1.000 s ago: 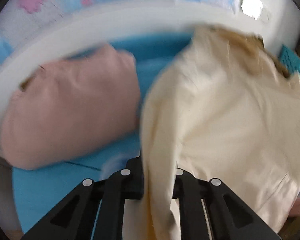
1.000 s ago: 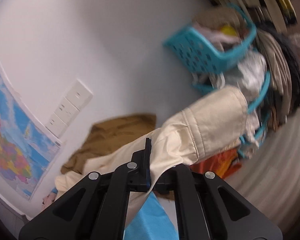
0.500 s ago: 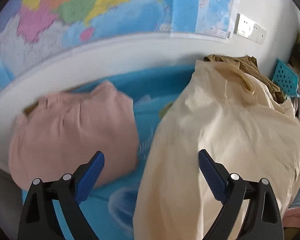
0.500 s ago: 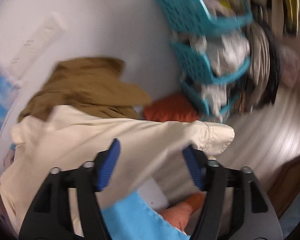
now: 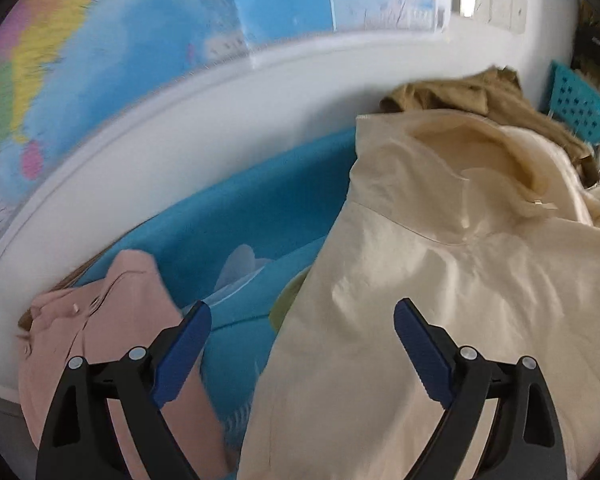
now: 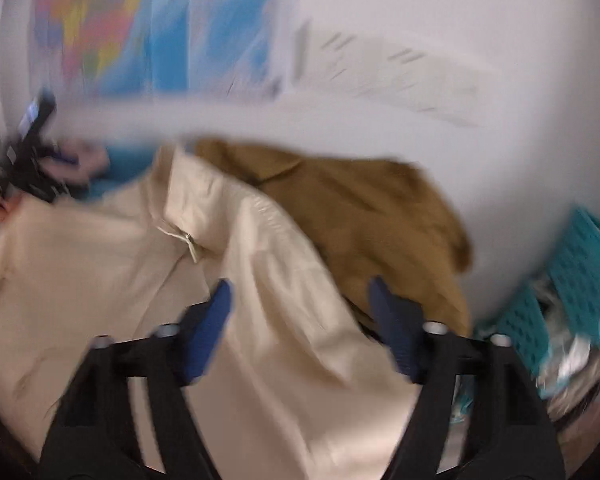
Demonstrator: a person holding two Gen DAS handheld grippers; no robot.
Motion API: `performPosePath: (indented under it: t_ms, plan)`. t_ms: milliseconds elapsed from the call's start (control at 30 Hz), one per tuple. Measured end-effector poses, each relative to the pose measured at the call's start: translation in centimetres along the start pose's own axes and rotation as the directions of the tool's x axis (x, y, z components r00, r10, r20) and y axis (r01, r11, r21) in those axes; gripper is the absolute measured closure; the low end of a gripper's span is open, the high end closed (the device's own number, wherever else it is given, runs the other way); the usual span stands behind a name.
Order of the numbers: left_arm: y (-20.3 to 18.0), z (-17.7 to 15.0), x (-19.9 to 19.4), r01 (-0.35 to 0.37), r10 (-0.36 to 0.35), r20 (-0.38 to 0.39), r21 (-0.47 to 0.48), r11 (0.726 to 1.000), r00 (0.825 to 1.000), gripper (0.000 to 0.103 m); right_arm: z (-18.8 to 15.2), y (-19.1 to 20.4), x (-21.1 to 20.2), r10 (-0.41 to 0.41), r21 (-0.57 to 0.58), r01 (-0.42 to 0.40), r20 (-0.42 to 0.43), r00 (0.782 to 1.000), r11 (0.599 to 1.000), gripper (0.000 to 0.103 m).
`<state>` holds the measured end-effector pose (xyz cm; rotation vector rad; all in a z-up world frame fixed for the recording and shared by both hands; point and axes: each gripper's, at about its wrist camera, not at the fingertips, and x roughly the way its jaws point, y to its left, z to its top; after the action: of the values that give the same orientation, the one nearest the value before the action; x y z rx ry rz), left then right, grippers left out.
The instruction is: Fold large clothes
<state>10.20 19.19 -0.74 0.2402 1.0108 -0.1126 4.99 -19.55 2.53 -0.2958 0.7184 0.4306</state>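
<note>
Our left gripper (image 5: 302, 332) and right gripper (image 6: 300, 304) both stand wide apart, gripping nothing, above the cream jacket (image 5: 440, 320). It lies spread on the blue sheet (image 5: 240, 220), collar toward the wall edge, beside a pink garment (image 5: 112, 320) and a brown garment (image 6: 372, 208). We judge the next grip should pinch one layer at the hem.

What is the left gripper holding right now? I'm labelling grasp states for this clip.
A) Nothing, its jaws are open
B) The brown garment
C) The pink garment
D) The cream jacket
A: the left gripper has its jaws spread wide with nothing between them; the cream jacket lies on the blue sheet beneath, and the pink garment lies off to the left.
</note>
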Motion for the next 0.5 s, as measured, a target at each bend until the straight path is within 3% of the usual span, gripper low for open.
performPosePath:
  t_ms: [67,133,200,233,267,333,400,467,500]
  plan:
    - [0.5,0.7,1.4,0.009,-0.009,-0.03,-0.006,1.0,1.0,0.013,1.7,1.7,4.4,0.066,-0.054,-0.069,-0.051,0.997,0.996,0.04]
    - [1.1,1.1,2.3,0.001,-0.002,-0.049,-0.011,1.0,0.999,0.013,2.9,3.5,8.7,-0.01,-0.157,-0.006,-0.095,0.995,0.988,0.04]
    - [1.6,1.4,2.9,0.013,-0.014,-0.062,-0.016,1.0,0.998,0.013,4.1,4.5,11.3,-0.025,-0.225,-0.001,-0.11,0.994,0.974,0.039]
    - [1.9,1.4,3.2,0.011,-0.012,-0.061,-0.015,1.0,0.998,0.013,4.5,4.7,12.0,-0.042,-0.251,0.013,-0.11,0.993,0.968,0.05]
    - [2.2,1.4,3.5,0.012,-0.013,-0.062,-0.016,1.0,0.998,0.013,5.1,4.7,12.7,-0.026,-0.263,-0.009,-0.13,0.991,0.965,0.081]
    - [2.7,1.4,4.0,0.027,-0.028,-0.067,-0.026,0.999,0.997,0.013,6.4,3.8,12.8,0.047,-0.214,-0.085,-0.177,0.983,0.973,0.098]
    - [3.1,1.3,4.4,0.032,-0.033,-0.067,-0.022,0.999,0.997,0.013,8.4,2.1,11.0,0.168,-0.124,-0.185,-0.135,0.976,0.975,0.099]
    - [3.5,1.2,4.6,0.054,-0.055,-0.056,-0.017,0.998,0.997,0.013,10.1,-0.8,9.8,0.308,0.022,-0.307,-0.063,0.949,0.951,0.099]
    - [3.8,1.3,4.8,0.087,-0.088,-0.055,-0.024,0.996,0.995,0.013,10.7,-2.4,10.1,0.333,0.095,-0.328,-0.043,0.942,0.94,0.099]
